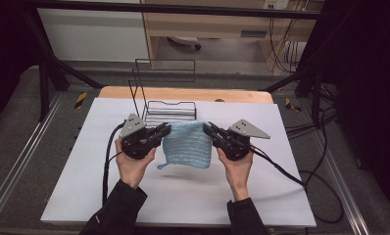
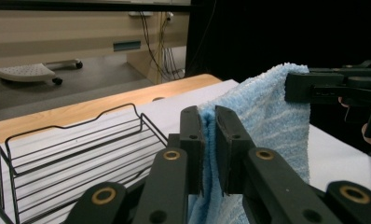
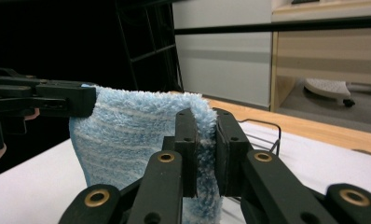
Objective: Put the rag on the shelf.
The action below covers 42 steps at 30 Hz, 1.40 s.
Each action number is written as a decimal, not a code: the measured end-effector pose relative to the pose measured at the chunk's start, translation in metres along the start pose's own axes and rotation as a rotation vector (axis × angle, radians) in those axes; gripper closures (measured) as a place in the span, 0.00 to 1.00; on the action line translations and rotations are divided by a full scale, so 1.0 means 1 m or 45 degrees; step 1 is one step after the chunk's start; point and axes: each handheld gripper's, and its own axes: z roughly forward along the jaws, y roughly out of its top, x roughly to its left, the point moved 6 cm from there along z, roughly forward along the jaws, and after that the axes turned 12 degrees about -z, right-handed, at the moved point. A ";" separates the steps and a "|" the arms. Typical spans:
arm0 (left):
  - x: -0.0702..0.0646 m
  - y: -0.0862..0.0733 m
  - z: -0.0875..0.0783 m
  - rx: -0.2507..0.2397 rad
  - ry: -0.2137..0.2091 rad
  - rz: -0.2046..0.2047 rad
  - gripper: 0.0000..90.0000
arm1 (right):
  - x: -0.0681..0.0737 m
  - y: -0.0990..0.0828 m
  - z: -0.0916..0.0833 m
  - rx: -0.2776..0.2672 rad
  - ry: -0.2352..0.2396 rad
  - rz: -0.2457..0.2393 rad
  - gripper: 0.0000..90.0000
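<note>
Light-blue striped terry cloth (image 1: 187, 145): hangs above white tabletop (image 1: 183, 196), before black wire rack (image 1: 169, 110). Left hand-held gripper (image 1: 164, 130), right hand-held gripper (image 1: 208, 130): each clamped on top corner. Step: carrying. Next: likely level drape over rack.

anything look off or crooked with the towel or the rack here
Nothing stands out. The blue towel hangs fairly level above the table, its top corners pinched by the left gripper and right gripper. A small loop dangles at its lower left corner. The wire rack stands upright behind it.
</note>
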 end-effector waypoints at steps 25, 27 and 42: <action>0.016 0.044 -0.028 -0.306 -0.063 -0.049 0.91 | 0.016 0.051 0.016 -0.261 -0.007 -0.073 0.92; 0.017 0.050 -0.031 -0.327 -0.067 -0.049 0.91 | 0.016 0.054 0.016 -0.265 -0.008 -0.079 0.92; 0.018 0.088 -0.044 -0.462 -0.056 -0.013 0.91 | 0.019 0.100 0.027 -0.361 -0.064 -0.158 0.92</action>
